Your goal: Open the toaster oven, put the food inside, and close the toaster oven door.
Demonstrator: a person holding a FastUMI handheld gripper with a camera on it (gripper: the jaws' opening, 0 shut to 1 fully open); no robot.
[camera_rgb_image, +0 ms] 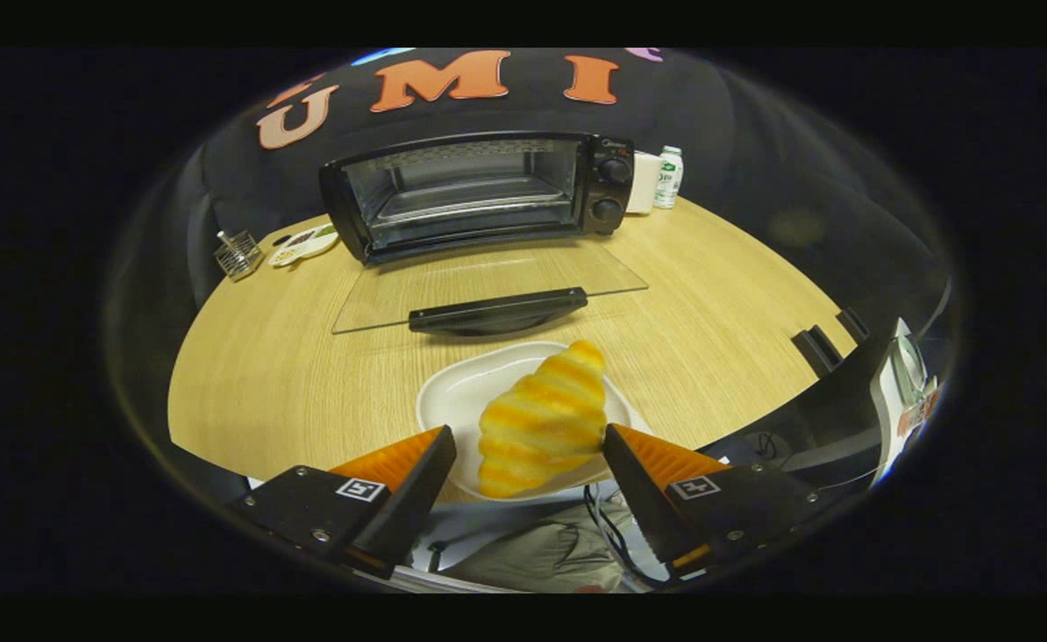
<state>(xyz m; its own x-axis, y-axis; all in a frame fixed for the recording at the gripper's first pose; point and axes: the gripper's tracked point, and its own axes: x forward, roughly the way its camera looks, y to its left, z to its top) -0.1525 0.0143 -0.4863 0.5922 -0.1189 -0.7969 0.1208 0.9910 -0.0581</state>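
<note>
A golden striped croissant lies on a white plate at the near edge of the wooden table. My gripper is open with the croissant between its fingers. The right fingertip is at the croissant's side, while a small gap shows at the left fingertip. Beyond the plate stands the black toaster oven, its inside rack visible. Its glass door is folded down flat over the table, with the black handle just ahead of the plate.
Left of the oven sit a small wire holder and a little dish. A white box and a bottle stand to its right. Black brackets and a device are at the table's right edge.
</note>
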